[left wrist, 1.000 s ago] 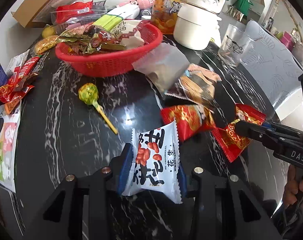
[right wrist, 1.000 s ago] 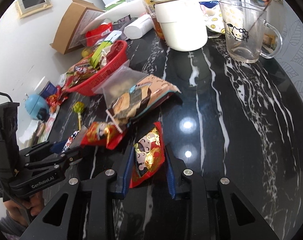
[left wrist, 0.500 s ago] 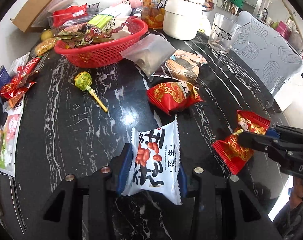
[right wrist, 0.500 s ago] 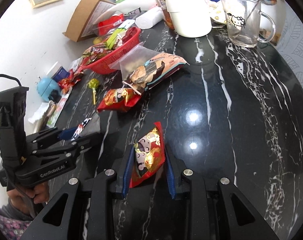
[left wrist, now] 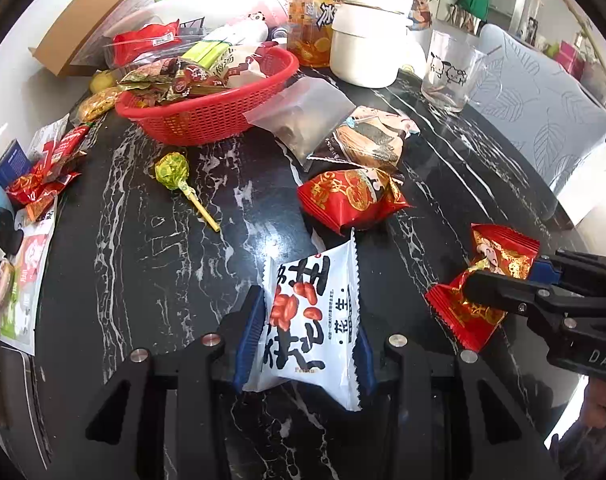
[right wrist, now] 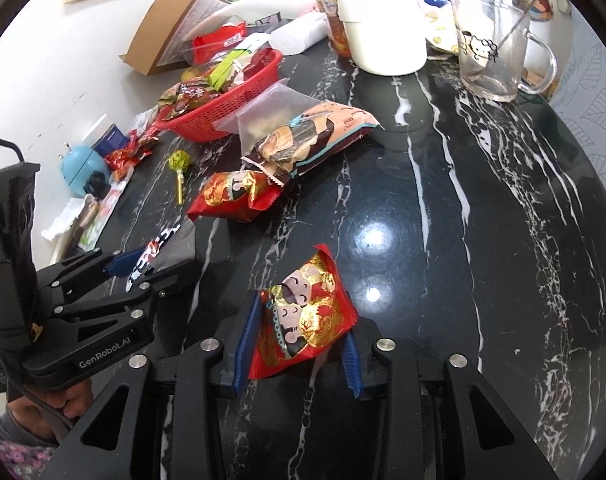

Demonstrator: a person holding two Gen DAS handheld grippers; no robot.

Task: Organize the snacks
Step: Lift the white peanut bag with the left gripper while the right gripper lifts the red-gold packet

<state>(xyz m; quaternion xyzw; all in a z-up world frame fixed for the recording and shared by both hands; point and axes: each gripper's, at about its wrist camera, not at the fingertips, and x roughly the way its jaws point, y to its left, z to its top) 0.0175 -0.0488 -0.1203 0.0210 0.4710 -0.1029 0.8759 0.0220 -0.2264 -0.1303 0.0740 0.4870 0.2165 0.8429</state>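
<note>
My left gripper (left wrist: 309, 314) is shut on a white peanut packet (left wrist: 315, 280), held just above the black marble table (left wrist: 143, 280). In the right wrist view, a red-and-gold snack packet (right wrist: 303, 320) lies on the table between the fingers of my right gripper (right wrist: 299, 344). Its jaws are opening, and the right pad stands clear of the packet. The left wrist view shows that gripper (left wrist: 503, 280) at the right, around the same packet (left wrist: 499, 252). A red basket (left wrist: 207, 116) full of snacks stands at the far left.
A second red packet (left wrist: 351, 196), a seaweed packet (left wrist: 367, 140), a clear bag (left wrist: 307, 108) and a green lollipop (left wrist: 175, 168) lie mid-table. A white pot (left wrist: 367, 40) and a glass mug (left wrist: 451, 72) stand at the back. Loose wrappers (left wrist: 43, 176) line the left edge.
My right gripper drew the red-and-gold packet away from the other red packet toward the near side, then its jaws widened and the packet settled flatter. The left gripper kept its grip.
</note>
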